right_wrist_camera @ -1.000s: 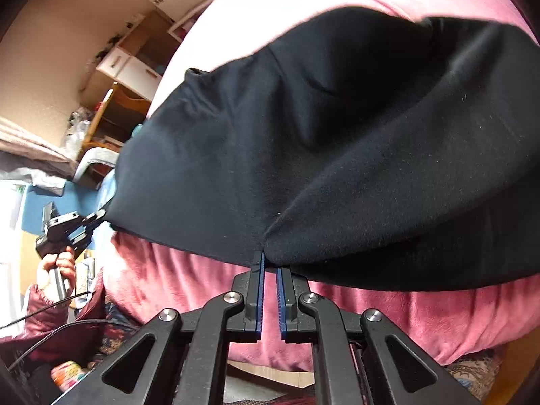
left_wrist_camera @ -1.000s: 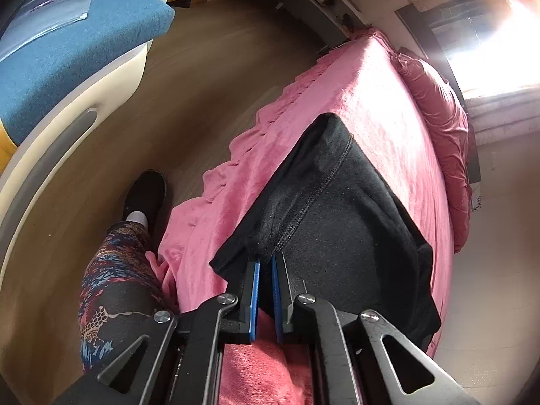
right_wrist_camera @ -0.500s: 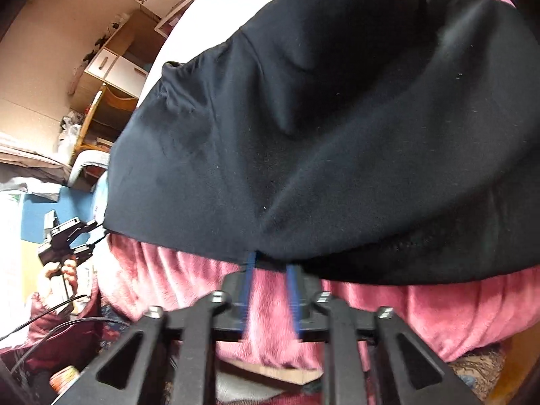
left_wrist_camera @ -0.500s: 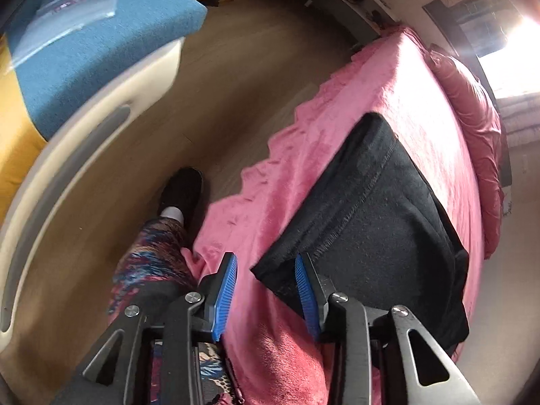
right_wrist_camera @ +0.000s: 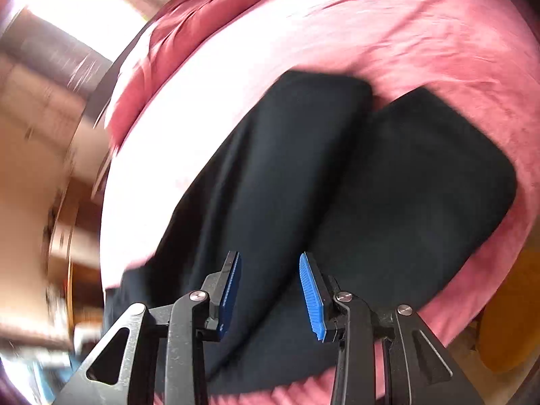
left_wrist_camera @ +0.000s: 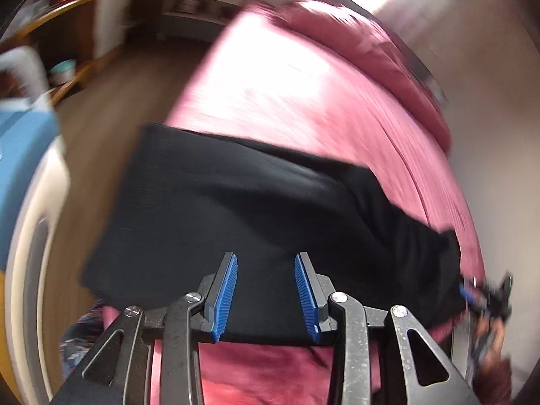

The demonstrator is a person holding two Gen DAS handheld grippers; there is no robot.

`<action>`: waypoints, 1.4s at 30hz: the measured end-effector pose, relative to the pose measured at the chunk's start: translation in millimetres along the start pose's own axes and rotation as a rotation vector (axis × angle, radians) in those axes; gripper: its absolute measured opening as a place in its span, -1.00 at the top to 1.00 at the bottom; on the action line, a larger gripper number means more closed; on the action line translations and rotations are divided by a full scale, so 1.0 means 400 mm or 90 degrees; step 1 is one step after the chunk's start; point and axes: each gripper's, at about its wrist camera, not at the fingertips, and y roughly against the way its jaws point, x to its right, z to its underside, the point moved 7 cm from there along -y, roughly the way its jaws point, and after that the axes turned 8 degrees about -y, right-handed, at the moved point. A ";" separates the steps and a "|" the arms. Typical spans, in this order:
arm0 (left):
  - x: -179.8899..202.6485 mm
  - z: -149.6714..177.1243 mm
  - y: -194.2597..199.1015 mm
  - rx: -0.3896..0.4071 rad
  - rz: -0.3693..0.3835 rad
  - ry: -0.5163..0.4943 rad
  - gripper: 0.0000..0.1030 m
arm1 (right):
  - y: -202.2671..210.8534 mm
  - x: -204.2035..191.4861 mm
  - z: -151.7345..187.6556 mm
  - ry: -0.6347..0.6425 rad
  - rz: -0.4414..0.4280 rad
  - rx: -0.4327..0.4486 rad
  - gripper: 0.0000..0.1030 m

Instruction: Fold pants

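Observation:
The black pants (left_wrist_camera: 256, 209) lie folded on the pink bedspread (left_wrist_camera: 303, 94) near the bed's front edge. My left gripper (left_wrist_camera: 265, 293) is open and empty, its blue pads just above the pants' near edge. My right gripper (right_wrist_camera: 271, 295) is open and empty over the pants (right_wrist_camera: 354, 185), which show two stacked layers with a fold line between them. The right gripper also shows at the right edge of the left wrist view (left_wrist_camera: 486, 297). Both views are motion-blurred.
A pink pillow (left_wrist_camera: 371, 50) lies at the head of the bed. A blue and white piece of furniture (left_wrist_camera: 23, 155) stands left of the bed across the wooden floor (left_wrist_camera: 128, 81). Shelves (left_wrist_camera: 199, 3) stand at the far wall.
Both grippers let go of the pants edge and opened. The pants now lie flat on the bed. Both cameras swung to look across the folded pants.

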 end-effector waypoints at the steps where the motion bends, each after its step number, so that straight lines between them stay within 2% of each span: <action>1: 0.036 0.005 -0.021 -0.014 0.015 -0.017 0.30 | -0.005 0.011 -0.021 -0.015 -0.001 0.008 0.29; 4: 0.148 0.021 -0.086 -0.062 0.050 -0.082 0.30 | -0.042 0.051 -0.089 -0.069 -0.005 0.013 0.29; 6: 0.196 0.030 -0.116 -0.081 0.061 -0.114 0.30 | -0.075 0.073 -0.116 -0.089 0.011 0.011 0.29; 9: 0.254 0.044 -0.157 -0.114 0.076 -0.150 0.30 | -0.097 0.082 -0.150 -0.110 0.006 0.018 0.29; 11: 0.284 0.053 -0.177 -0.136 0.083 -0.174 0.30 | -0.102 0.082 -0.175 -0.114 0.005 0.026 0.36; 12: 0.289 0.058 -0.181 -0.144 0.083 -0.180 0.30 | -0.101 0.079 -0.187 -0.114 0.004 0.029 0.43; 13: 0.297 0.064 -0.189 -0.152 0.086 -0.186 0.30 | -0.101 0.069 -0.191 -0.106 0.006 0.034 0.66; 14: 0.306 0.069 -0.196 -0.160 0.090 -0.191 0.30 | -0.104 0.058 -0.192 -0.095 0.010 0.035 0.81; 15: 0.308 0.079 -0.199 -0.165 0.094 -0.195 0.30 | -0.097 0.051 -0.200 -0.079 0.017 0.035 0.85; 20: 0.335 0.091 -0.219 -0.182 0.108 -0.219 0.30 | 0.030 -0.030 -0.240 0.035 0.037 0.085 0.88; 25: 0.373 0.094 -0.217 -0.180 0.123 -0.271 0.30 | 0.201 -0.065 -0.229 0.077 0.046 0.128 0.88; 28: 0.399 0.092 -0.223 -0.185 0.144 -0.298 0.30 | 0.250 -0.029 -0.208 0.072 0.067 0.122 0.89; 29: 0.404 0.091 -0.221 -0.186 0.151 -0.310 0.30 | 0.257 0.009 -0.189 0.068 0.084 0.113 0.88; 32: 0.440 0.101 -0.226 -0.193 0.154 -0.355 0.30 | 0.208 0.119 -0.153 0.023 0.117 0.057 0.88; 35: 0.472 0.118 -0.238 -0.206 0.151 -0.393 0.30 | 0.185 0.211 -0.131 -0.061 0.075 0.050 0.78; 37: 0.487 0.126 -0.248 -0.212 0.146 -0.408 0.30 | 0.194 0.263 -0.123 -0.115 0.046 0.064 0.56; 42: 0.512 0.132 -0.266 -0.221 0.148 -0.414 0.30 | 0.238 0.356 -0.136 -0.200 -0.001 0.103 0.56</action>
